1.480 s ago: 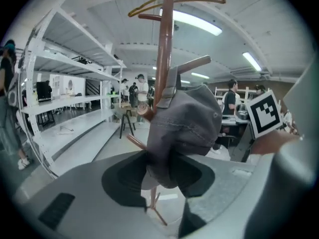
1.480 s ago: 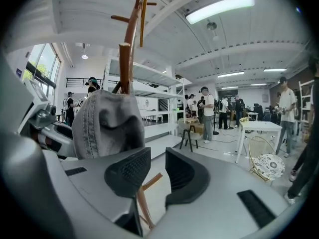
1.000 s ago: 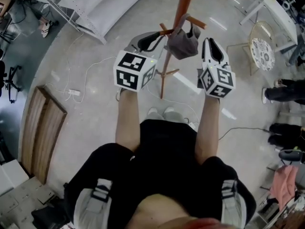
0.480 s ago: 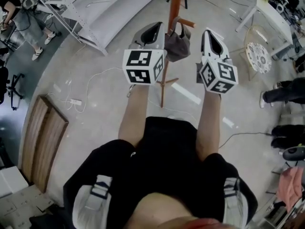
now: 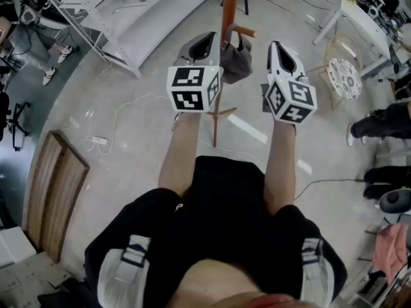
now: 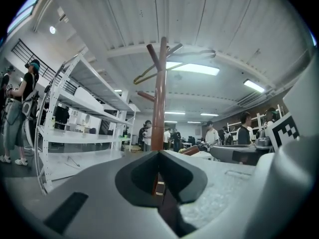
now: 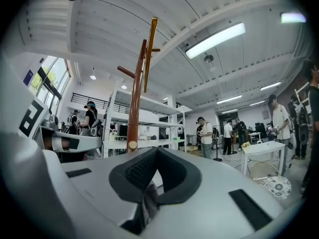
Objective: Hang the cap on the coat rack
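I see a pale polished concrete floor [image 5: 128, 165] on the head view. A brown slatted wooden panel [image 5: 54, 185] lies at its left, with a white power strip [image 5: 98, 140] and cable near it. A grey metal shelving rack [image 5: 115, 15] stands upper left; upper right are a white table [image 5: 363, 15] and a clear round-seated chair [image 5: 343, 66].
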`<state>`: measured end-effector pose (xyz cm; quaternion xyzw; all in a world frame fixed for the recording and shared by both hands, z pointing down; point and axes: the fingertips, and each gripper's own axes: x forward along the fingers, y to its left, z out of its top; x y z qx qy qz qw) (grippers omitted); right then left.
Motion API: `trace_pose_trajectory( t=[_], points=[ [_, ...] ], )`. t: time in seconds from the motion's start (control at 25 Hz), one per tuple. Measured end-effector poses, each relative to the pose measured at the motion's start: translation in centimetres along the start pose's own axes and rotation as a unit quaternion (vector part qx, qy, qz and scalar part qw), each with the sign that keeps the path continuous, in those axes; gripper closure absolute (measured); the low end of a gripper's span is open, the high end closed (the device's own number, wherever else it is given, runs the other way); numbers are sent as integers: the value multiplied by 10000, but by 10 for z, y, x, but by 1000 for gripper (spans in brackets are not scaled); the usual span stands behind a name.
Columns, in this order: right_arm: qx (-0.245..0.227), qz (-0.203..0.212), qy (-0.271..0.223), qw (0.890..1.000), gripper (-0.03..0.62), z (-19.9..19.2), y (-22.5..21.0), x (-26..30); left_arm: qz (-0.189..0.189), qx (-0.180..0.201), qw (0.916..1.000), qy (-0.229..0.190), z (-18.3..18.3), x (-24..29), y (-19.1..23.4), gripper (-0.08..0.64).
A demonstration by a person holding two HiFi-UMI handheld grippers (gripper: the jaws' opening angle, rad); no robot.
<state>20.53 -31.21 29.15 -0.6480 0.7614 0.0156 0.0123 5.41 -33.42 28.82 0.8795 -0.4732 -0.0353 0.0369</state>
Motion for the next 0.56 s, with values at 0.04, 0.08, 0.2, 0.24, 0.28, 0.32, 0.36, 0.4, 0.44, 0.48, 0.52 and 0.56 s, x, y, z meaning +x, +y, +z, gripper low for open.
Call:
trace_pose_trajectory(
  t=[0.04, 0.08, 0.2, 0.24, 0.28, 0.32, 0.36, 0.4, 0.44, 0.48, 0.52, 0.56],
  points=[
    [-14, 1, 18, 10000, 598, -1, 0, 0, -12, -6, 10000, 16, -1, 1, 0, 560],
    [-32, 3, 36, 10000, 598, -2, -1, 0, -19, -12, 10000, 35, -3, 1, -1, 560],
    [-58, 37, 58, 10000, 598, -4, -2, -1, 2, -19, 9999, 111, -7, 3, -1, 560],
    [-59, 50, 63, 10000, 598, -4, -3, 0, 13, -16, 9999, 135, -8, 4, -1, 560],
    [-59, 62, 68, 9999, 598, -5, -3, 2, 22, -13, 9999, 155, -8, 6, 0, 560],
    [-58, 76, 74, 9999, 598, -5, -4, 4, 30, -10, 9998, 171, -9, 7, 2, 560],
    [-59, 96, 78, 9999, 598, -6, -4, 6, 38, -6, 9998, 189, -10, 9, 3, 560],
    [-62, 119, 83, 9999, 598, -7, -5, 7, 50, -1, 9998, 212, -12, 11, 3, 560],
    [-65, 142, 86, 9998, 598, -8, -6, 8, 68, 5, 9997, 240, -14, 13, 3, 560],
    [-67, 164, 87, 9998, 598, -9, -7, 8, 89, 11, 9996, 270, -16, 14, 2, 560],
    [-68, 184, 88, 9998, 598, -10, -9, 8, 111, 17, 9995, 300, -18, 16, 2, 560],
    [-69, 203, 89, 9997, 598, -11, -11, 8, 132, 24, 9994, 331, -20, 18, 1, 560]
  ],
)
